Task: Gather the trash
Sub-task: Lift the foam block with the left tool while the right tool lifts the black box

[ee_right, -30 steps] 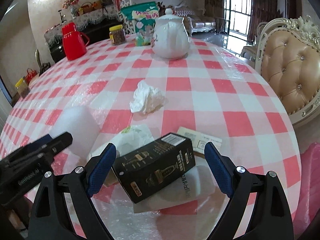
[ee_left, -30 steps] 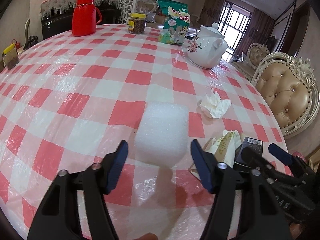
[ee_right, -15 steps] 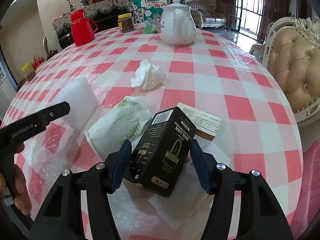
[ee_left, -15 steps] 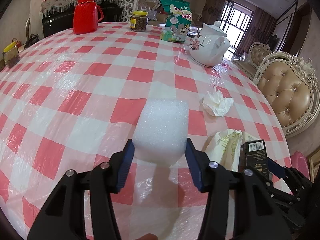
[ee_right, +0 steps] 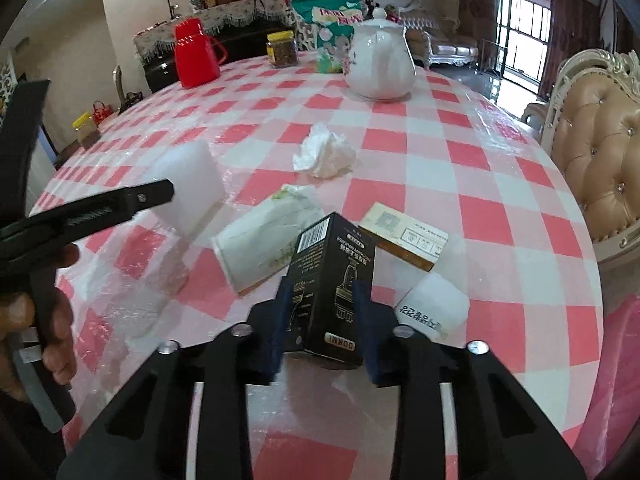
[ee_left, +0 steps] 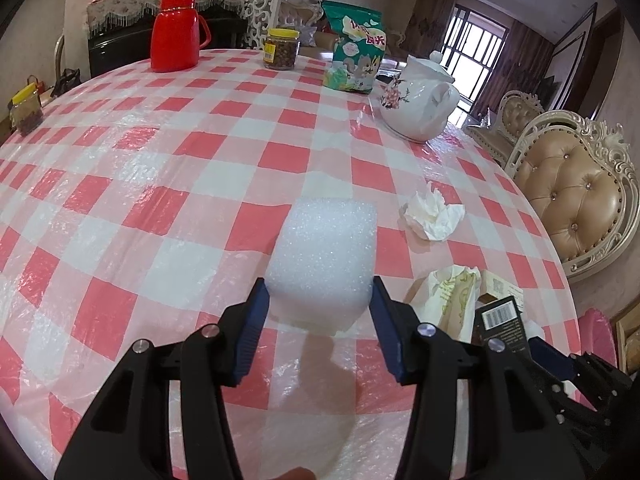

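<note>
My left gripper [ee_left: 318, 300] is shut on a white foam block [ee_left: 324, 256] and holds it just above the checked tablecloth; the block also shows in the right wrist view [ee_right: 188, 188]. My right gripper [ee_right: 322, 312] is shut on a black carton [ee_right: 334, 284], tilted up off the table. Loose trash lies around: a crumpled tissue [ee_right: 324, 152], a white paper bag [ee_right: 264, 244], a flat tan box [ee_right: 404, 240] and a small white foam piece [ee_right: 432, 306].
A white teapot [ee_right: 378, 64], a green snack bag [ee_left: 354, 52], a jar [ee_left: 282, 50] and a red thermos [ee_left: 176, 30] stand at the far side of the round table [ee_left: 120, 168]. A padded chair [ee_left: 580, 200] stands at the right.
Both grippers closed from open: the left on the foam block, the right on the black carton. Both objects have been lifted off the table.
</note>
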Motion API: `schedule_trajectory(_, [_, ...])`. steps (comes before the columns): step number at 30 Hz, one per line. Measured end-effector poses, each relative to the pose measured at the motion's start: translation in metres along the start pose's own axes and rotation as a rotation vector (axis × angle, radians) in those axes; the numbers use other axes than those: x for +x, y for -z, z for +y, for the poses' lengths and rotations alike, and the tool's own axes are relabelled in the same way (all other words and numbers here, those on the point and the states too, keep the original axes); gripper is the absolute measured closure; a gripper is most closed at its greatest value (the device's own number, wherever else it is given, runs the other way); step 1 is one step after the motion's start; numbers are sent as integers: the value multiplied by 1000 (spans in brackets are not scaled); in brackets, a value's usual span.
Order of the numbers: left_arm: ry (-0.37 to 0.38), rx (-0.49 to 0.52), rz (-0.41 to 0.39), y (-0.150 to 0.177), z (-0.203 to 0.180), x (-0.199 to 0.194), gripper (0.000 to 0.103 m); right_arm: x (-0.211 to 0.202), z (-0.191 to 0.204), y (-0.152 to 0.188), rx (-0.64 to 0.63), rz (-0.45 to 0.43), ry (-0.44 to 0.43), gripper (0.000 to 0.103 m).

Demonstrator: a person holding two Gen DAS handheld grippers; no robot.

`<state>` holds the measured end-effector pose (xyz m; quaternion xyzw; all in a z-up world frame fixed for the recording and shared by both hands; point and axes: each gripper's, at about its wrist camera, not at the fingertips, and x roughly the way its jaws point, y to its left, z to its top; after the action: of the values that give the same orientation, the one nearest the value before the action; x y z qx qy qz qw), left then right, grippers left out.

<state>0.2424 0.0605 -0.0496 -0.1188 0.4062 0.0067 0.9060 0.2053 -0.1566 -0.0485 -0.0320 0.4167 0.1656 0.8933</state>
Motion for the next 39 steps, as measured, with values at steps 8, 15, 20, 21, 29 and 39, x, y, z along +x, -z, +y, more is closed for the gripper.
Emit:
schedule_trajectory(8, [1, 1, 1, 0, -1, 0, 53, 5, 2, 2, -7, 27, 23, 63])
schedule_trajectory(15, [2, -1, 0, 0, -2, 0, 53, 14, 3, 4, -7, 39, 50, 40])
schedule_trajectory(20, [2, 1, 2, 1, -3, -1, 53, 23, 6, 5, -24, 53, 80, 40])
schedule_trajectory(21, [2, 1, 1, 1, -3, -1, 53, 24, 7, 5, -32, 54, 89, 40])
schedule_trajectory(29, [4, 2, -10, 0, -4, -4, 54, 21, 7, 5, -42, 39, 78, 51])
schedule_trajectory(39, [2, -5, -44, -5, -1, -14, 54, 4, 6, 0, -38, -8, 59, 52])
